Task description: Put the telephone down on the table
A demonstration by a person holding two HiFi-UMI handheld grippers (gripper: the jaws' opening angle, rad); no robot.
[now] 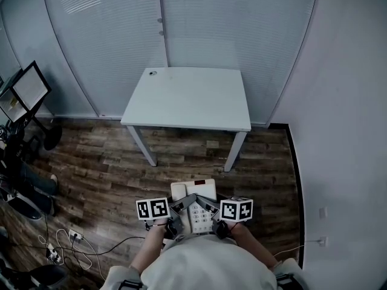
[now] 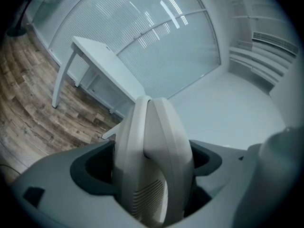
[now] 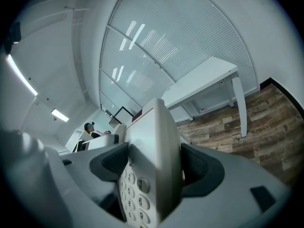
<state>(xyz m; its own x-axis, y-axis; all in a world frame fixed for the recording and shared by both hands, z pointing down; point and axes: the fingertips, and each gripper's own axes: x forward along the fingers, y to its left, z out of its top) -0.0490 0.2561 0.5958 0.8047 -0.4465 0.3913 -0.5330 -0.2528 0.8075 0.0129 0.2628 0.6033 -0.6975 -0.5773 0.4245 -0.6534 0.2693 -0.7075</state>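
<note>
Head view: telephone (image 1: 197,212) pinched edgewise inside left gripper (image 1: 179,212) and right gripper (image 1: 212,210) fingers

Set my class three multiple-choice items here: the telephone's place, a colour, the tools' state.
1. Where is the telephone relative to the table? A on it; B held short of it, over the floor; C under it.
2. The table top is: A white; B black; C red.
3. The left tool and right tool are: A both open; B both shut on the telephone; C one open, one shut.
1 B: it hangs near the person, table ahead. 2 A: the top shows white. 3 B: each tool's jaws press the telephone's sides.
</note>
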